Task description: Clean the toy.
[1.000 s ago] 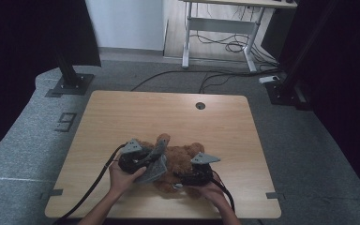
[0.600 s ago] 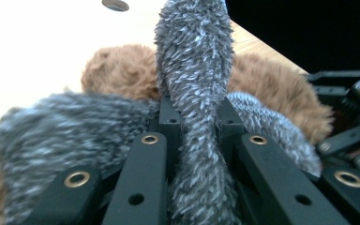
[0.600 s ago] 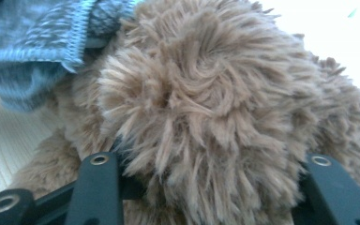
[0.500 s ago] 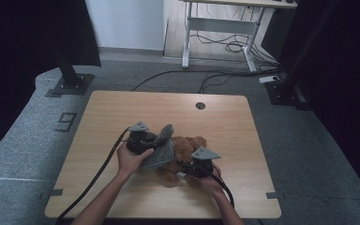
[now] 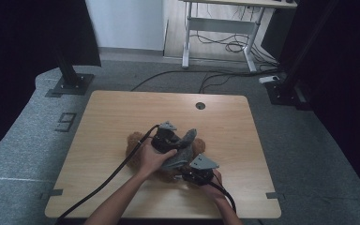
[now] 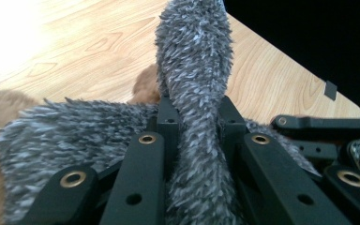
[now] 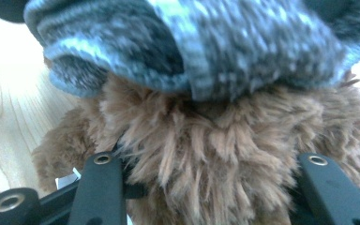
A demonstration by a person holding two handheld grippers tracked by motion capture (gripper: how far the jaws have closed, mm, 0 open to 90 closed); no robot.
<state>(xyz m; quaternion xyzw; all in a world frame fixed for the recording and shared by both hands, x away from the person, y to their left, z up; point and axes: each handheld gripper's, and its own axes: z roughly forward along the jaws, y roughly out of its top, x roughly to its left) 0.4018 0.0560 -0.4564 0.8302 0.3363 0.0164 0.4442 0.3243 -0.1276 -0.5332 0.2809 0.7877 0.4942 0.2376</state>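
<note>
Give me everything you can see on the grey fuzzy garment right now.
The grey garment is fuzzy, flecked light and dark outside, with a smoother knitted face in the right gripper view. The left claw is shut on a narrow fold of it that stands up between the jaws; the rest spreads wide below. It lies draped over the brown plush toy, which the right claw straddles, on the wooden table. What kind of garment it is I cannot tell.

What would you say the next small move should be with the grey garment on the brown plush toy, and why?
Probably keep drawing the grey fuzzy garment on across the brown plush toy. The left gripper is shut on a fold of it, the garment covers only the toy's upper part, and the right gripper clasps the toy's fur, bracing it on the table.
</note>
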